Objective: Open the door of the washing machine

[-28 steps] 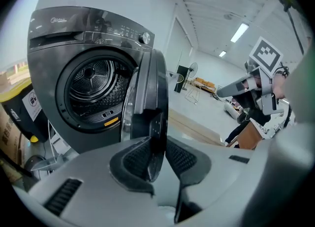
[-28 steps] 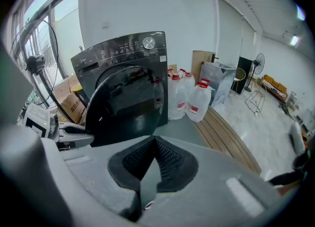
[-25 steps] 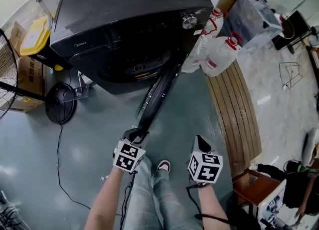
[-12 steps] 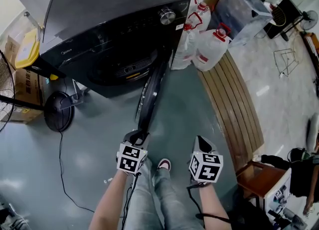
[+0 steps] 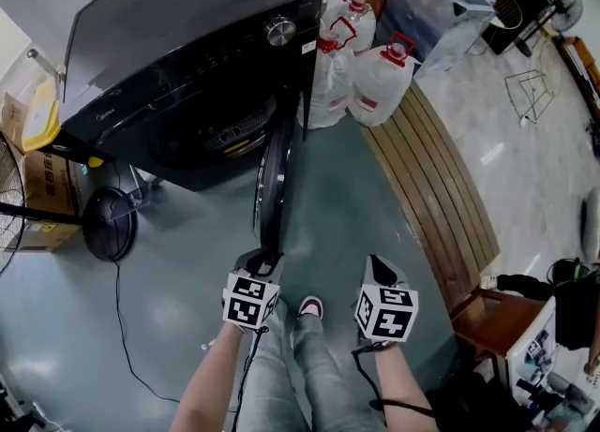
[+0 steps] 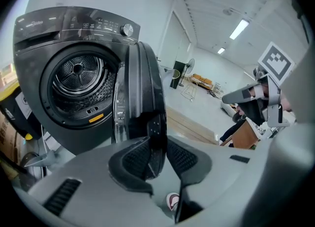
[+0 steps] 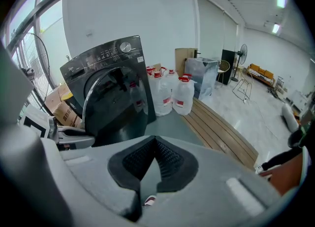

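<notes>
As its jaws open, the left gripper [image 5: 261, 258] has the free edge of the washing machine's door [image 5: 274, 177] between its pads, which lie close against both faces with no gap showing in the left gripper view. Just beside it, the right gripper [image 5: 377, 269] hangs over the grey floor, its jaws drawn together on nothing; a shoe [image 5: 309, 308] shows between the two. Beyond the grippers the round door stands swung well out from the front of the black washing machine [image 5: 187, 37], nearly edge-on to the person and hinged on the side nearer the water bottles [image 5: 375, 83]. The steel drum [image 6: 78, 81] lies bare behind it. On this evidence the opening looks done or all but done; what appears left is to let go of the door and draw the left gripper clear. A floor fan [image 5: 111, 224] stands on the machine's far side from the bottles, and wooden slats [image 5: 431, 186] run along the floor near them.
</notes>
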A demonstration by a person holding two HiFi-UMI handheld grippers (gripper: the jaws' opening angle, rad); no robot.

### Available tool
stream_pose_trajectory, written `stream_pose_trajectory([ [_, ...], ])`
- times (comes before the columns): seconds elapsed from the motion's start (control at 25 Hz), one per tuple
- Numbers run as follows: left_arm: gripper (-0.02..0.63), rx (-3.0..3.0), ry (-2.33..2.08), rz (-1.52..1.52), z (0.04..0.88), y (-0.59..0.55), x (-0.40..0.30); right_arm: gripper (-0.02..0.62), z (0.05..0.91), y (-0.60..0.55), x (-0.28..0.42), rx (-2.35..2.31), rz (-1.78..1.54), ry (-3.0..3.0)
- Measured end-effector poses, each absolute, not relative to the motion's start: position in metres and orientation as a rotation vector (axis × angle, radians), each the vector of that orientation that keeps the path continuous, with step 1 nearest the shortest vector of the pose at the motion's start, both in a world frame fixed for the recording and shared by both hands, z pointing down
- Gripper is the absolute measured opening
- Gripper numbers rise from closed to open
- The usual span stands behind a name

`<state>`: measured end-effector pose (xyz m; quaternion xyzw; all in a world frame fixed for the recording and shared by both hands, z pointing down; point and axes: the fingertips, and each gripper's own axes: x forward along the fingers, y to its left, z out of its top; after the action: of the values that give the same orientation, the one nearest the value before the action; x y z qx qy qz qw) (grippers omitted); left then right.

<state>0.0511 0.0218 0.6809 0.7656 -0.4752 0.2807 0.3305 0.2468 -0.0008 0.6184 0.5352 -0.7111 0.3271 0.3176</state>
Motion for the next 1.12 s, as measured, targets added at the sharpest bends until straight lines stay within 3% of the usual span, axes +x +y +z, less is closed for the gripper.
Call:
stream_pose_trajectory([
  [1.12,0.115,2.062,-1.165,0.764,0.682,0.003,0.142,0.005,0.642,0.011,0.326,1.577,1.0,-1.74],
])
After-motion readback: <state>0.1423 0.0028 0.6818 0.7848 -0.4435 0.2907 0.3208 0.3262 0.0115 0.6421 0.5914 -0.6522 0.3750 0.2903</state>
